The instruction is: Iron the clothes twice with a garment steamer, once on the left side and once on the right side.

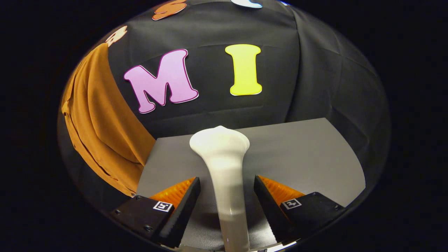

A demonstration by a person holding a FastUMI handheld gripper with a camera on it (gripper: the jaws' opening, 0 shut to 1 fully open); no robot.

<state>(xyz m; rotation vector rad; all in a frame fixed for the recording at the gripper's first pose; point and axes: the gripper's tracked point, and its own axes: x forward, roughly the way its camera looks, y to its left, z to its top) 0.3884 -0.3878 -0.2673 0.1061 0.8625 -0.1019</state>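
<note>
A white garment steamer (224, 164) stands upright on the grey table (308, 157), its slim handle rising between my fingers and its wide head beyond them. My gripper (226, 187) is open: a gap shows on each side of the handle and neither finger touches it. An orange-brown garment (101, 122) hangs against the black booth wall to the left, beyond the table's left edge, with soft folds running down it.
The grey table stretches ahead and to the right of the steamer. Black cloth walls close the booth behind the table and on the right. The garment's lower hem reaches below the table's level on the left.
</note>
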